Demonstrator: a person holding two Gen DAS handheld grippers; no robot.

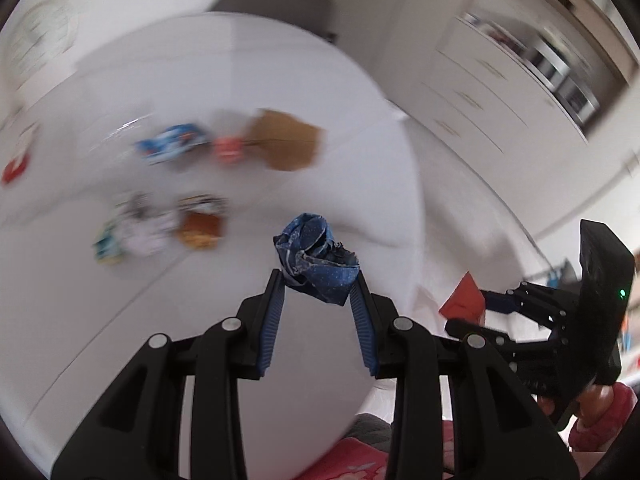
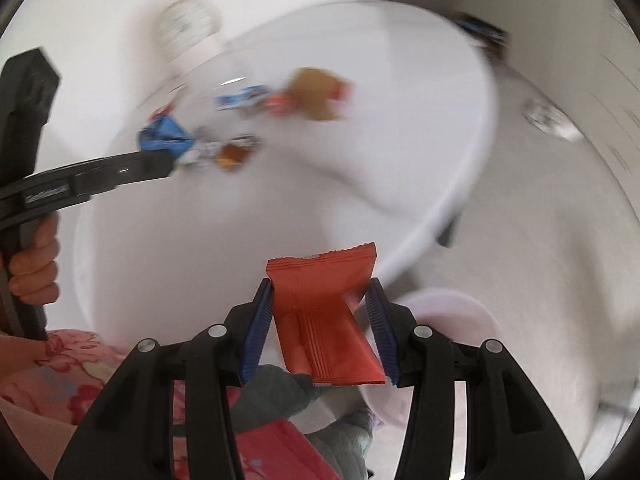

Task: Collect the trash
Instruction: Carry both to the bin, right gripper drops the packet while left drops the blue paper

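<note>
Left gripper (image 1: 318, 276) pinches blue wad (image 1: 316, 258), right gripper (image 2: 320, 286) pinches red packet (image 2: 326, 320); keep both clamped until over the bin (image 2: 448, 320) beside the table (image 2: 360, 184).

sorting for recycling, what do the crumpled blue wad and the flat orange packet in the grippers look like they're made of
Crumpled blue speckled wrapper: seemingly thin plastic or foil film, since it holds sharp creases with pale, silvery edges. Flat orange-red snack packet: matte plastic film, likely; it has a serrated top edge and a ribbed seam down its length.
</note>
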